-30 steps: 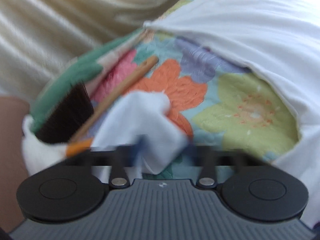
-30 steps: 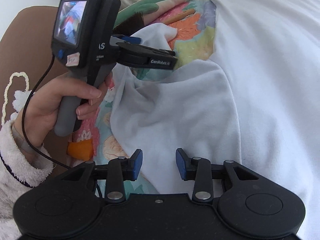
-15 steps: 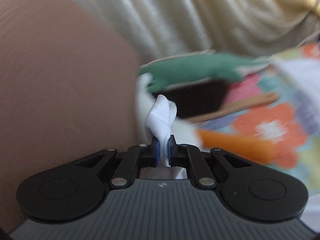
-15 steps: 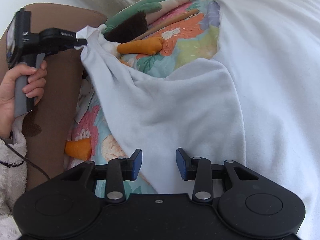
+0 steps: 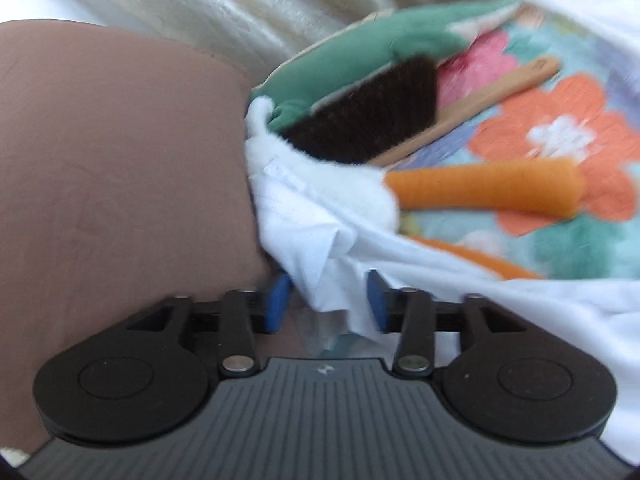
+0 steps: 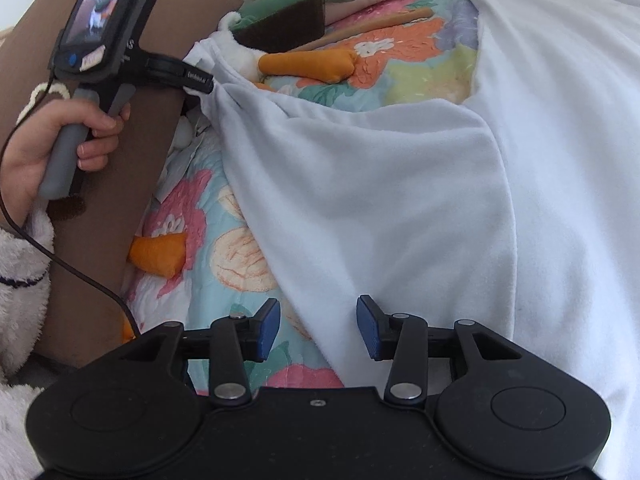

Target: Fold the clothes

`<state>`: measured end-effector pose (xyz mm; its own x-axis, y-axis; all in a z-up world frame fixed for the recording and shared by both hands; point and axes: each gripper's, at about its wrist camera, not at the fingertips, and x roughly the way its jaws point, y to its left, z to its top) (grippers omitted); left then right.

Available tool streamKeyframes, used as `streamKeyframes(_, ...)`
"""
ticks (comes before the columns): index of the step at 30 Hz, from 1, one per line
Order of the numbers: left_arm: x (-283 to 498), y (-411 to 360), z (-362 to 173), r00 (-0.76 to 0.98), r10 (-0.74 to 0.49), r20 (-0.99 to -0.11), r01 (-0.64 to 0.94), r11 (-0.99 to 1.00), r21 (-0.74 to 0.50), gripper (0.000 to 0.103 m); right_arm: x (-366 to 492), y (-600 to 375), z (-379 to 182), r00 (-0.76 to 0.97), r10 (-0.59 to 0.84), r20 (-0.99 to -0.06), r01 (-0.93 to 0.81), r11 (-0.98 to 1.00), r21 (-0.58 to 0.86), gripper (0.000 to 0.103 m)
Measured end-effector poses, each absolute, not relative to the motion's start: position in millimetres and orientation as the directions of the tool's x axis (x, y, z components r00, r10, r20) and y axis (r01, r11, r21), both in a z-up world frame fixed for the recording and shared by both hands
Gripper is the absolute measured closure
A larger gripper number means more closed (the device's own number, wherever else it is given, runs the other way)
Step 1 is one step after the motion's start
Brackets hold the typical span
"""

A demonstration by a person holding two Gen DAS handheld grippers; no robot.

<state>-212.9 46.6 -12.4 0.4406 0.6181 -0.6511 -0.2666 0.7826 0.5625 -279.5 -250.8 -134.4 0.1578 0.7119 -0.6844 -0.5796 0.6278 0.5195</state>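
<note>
Bed, floral quilt [image 6: 424, 76]: we log it as the base. White garment [image 6: 380, 184]: spread over the quilt; soft, light, limp, best pinched at a hem or corner. Left gripper [image 5: 328, 300]: jaws just opened, loose cloth corner between. Right gripper [image 6: 318, 326]: parted wider, empty over the cloth edge.

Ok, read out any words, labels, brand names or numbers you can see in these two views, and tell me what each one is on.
"S": a lone pale letter on the body of the left gripper, beside its screen; the rest is hidden.
White print on that gripper's black finger: too small and blurred to read.
Small emblem on the grey ribbed housing in the left wrist view: a mark, not legible text.
White garment, floral quilt, brush: no writing visible.
</note>
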Motion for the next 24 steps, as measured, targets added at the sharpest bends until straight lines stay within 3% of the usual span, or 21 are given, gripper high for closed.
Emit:
streamKeyframes(2, -221, 40, 3, 0.469, 0.573, -0.672, -0.267, 0.817, 0.511, 0.037, -282, -246, -130, 0.144, 0.703, -0.697, -0.603, 0.621, 0.501, 0.054)
streamKeyframes(4, -225, 27, 15, 0.504, 0.583, -0.637, -0.256, 0.805, 0.535, 0.024, -285, -245, -125, 0.122, 0.697, -0.707, -0.620, 0.610, 0.494, 0.054)
streamKeyframes(7, -233, -5, 28, 0.534, 0.674, -0.511, -0.240, 0.700, 0.673, 0.020, -293, -250, -104, 0.124, 0.652, -0.748, -0.676, 0.607, 0.417, 0.053)
streamKeyframes(9, -239, -25, 42, 0.571, 0.664, -0.483, -0.223, 0.691, 0.687, 0.015, -301, -256, -81, 0.178, 0.606, -0.775, -0.723, 0.615, 0.315, 0.053)
streamKeyframes(12, -251, -43, 73, 0.628, 0.519, -0.580, -0.182, 0.823, 0.539, 0.003, -308, -274, -36, 0.327, 0.520, -0.789, -0.731, 0.668, 0.138, 0.047)
streamKeyframes(15, -263, -63, 93, 0.650, 0.373, -0.662, -0.113, 0.909, 0.401, 0.000, -314, -305, 7, 0.488, 0.460, -0.742, -0.646, 0.762, 0.048, 0.033)
streamKeyframes(17, -271, -86, 95, 0.654, 0.322, -0.684, -0.054, 0.922, 0.383, 0.000, -319, -326, 30, 0.566, 0.410, -0.716, -0.572, 0.820, 0.017, 0.017)
streamKeyframes(19, -279, -108, 92, 0.651, 0.295, -0.700, -0.009, 0.925, 0.381, 0.000, -324, -344, 47, 0.588, 0.355, -0.727, -0.497, 0.868, 0.022, 0.009)
streamKeyframes(24, -294, -144, 78, 0.548, 0.159, -0.821, 0.112, 0.959, 0.261, 0.000, -348, -377, 68, 0.589, 0.295, -0.752, -0.434, 0.901, 0.012, 0.009)
